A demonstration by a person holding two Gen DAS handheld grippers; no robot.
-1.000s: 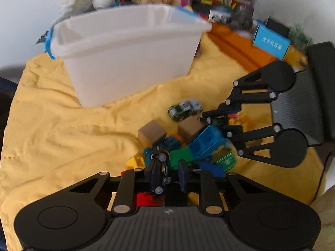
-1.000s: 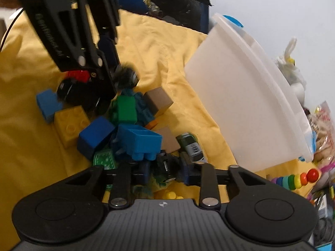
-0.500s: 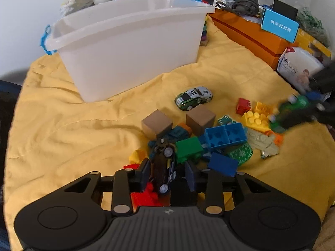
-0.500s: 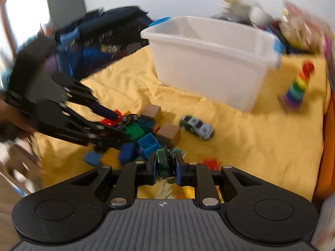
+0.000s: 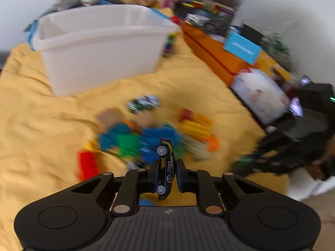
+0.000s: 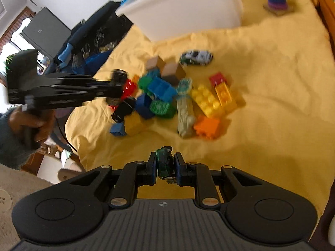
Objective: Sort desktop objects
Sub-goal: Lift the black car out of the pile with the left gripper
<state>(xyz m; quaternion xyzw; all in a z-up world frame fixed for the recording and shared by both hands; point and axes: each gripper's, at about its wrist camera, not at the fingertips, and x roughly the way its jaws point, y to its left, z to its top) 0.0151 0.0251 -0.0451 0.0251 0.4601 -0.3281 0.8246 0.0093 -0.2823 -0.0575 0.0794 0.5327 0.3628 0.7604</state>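
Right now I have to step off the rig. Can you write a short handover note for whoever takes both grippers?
Left gripper: shut on a black toy car, lifted off the cloth.
Right gripper: shut on a green toy car, also lifted.
White bin stands at the far end of the yellow cloth; no toys are visible in it from here.
Left on the cloth: a white-green car and the block pile.
Likely next: drop both cars where they belong, then the rest.
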